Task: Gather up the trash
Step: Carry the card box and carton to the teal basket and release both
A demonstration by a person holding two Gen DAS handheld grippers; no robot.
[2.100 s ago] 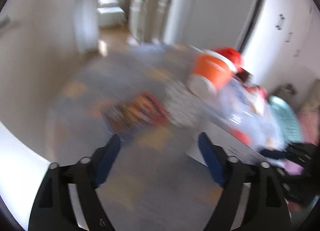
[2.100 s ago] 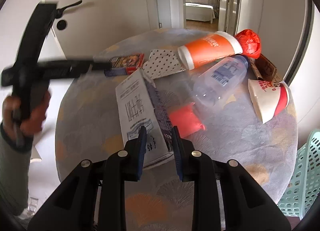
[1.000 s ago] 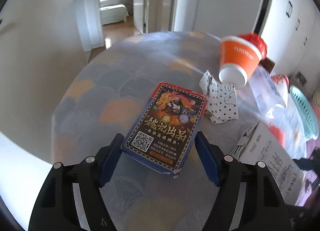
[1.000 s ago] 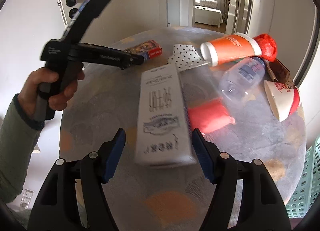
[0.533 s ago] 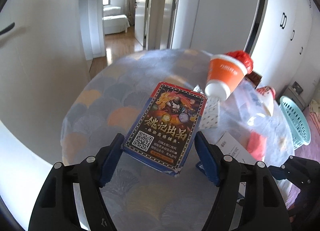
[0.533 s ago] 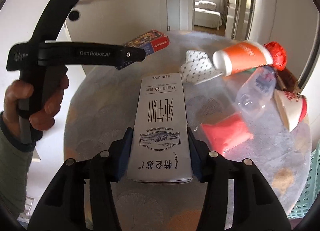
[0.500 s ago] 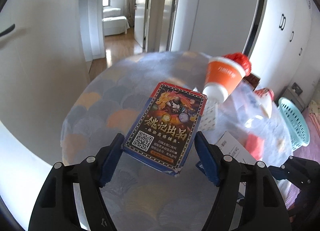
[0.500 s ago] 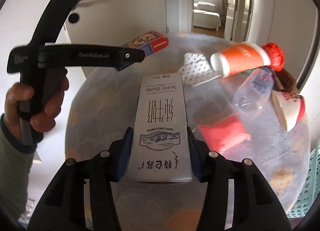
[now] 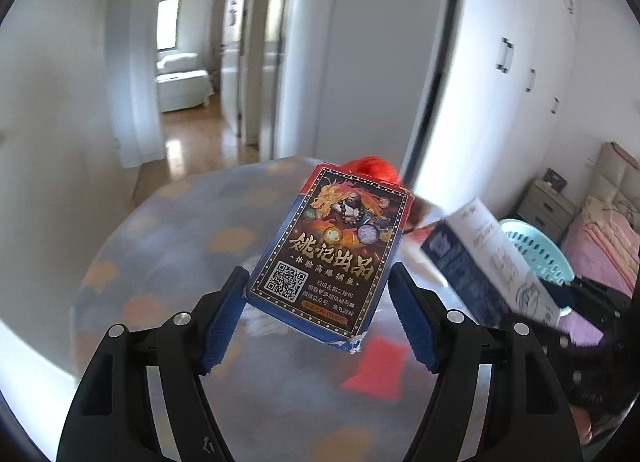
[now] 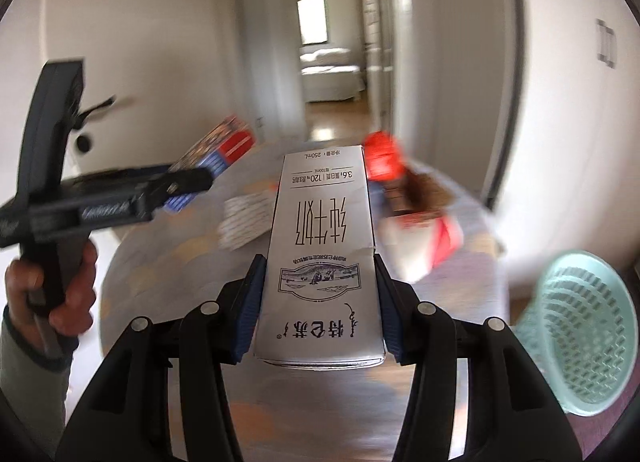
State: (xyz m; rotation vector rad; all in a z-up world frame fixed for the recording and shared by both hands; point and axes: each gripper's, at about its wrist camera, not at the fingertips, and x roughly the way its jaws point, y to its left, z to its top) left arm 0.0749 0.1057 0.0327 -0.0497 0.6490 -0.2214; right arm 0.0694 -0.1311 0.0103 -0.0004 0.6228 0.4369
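My left gripper [image 9: 318, 308] is shut on a dark card box [image 9: 332, 250] with a dragon picture and a QR code, held up above the round table [image 9: 168, 254]. My right gripper [image 10: 319, 304] is shut on a white milk carton [image 10: 322, 258] with black lettering, also lifted off the table. The right wrist view has the left gripper [image 10: 176, 186] at the left with the card box [image 10: 218, 154] in it. In the left wrist view the milk carton [image 9: 492, 262] shows at the right. A mint-green basket [image 10: 580, 326] stands at the lower right.
Blurred trash lies on the table: a red-and-white paper cup [image 10: 428, 242], a red crumpled piece [image 10: 382, 158], a dotted white wrapper [image 10: 248, 222] and a red packet [image 9: 378, 366]. A hand [image 10: 60, 294] grips the left tool. A bed with pink bedding [image 9: 600, 250] is at the right.
Both grippers have risen off the table with their boxes and swung towards the basket side. The right jaws closed on the milk carton, and the table now looks farther away.
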